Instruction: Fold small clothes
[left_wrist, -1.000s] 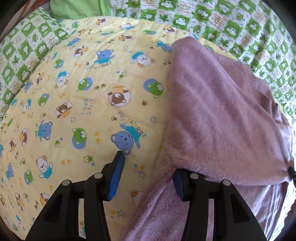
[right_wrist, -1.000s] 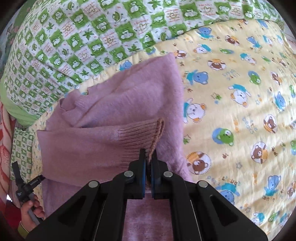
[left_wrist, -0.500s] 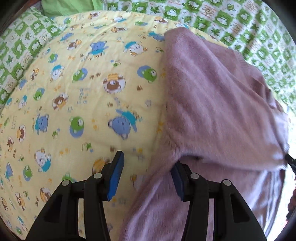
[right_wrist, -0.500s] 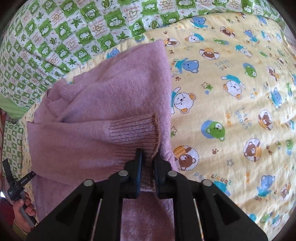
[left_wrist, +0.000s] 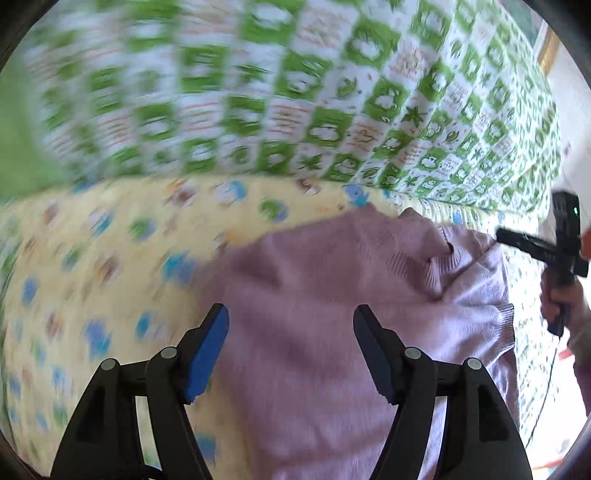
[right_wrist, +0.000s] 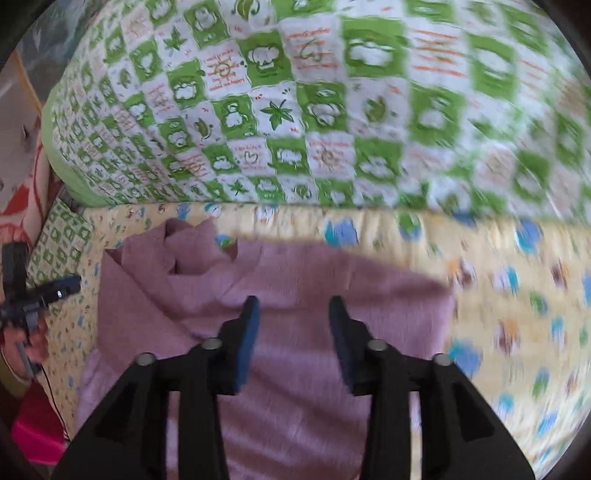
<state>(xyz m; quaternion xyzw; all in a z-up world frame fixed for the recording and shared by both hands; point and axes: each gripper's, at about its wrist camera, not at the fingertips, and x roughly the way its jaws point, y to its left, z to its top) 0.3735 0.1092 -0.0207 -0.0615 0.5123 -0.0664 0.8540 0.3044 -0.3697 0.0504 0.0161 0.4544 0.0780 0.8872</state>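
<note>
A small mauve knitted sweater lies on a yellow bear-print blanket, with a sleeve folded across its body. My left gripper is open and empty, above the sweater's left part. In the right wrist view the same sweater lies partly folded, and my right gripper is open and empty above its middle. Both views are blurred by motion.
A green and white checked quilt rises behind the blanket, also in the right wrist view. The other hand-held gripper shows at the right edge of the left view and at the left edge of the right view.
My right gripper has let go of the ribbed sleeve cuff and opened. Both grippers have lifted and tilted up, so the checked quilt now fills the upper views.
</note>
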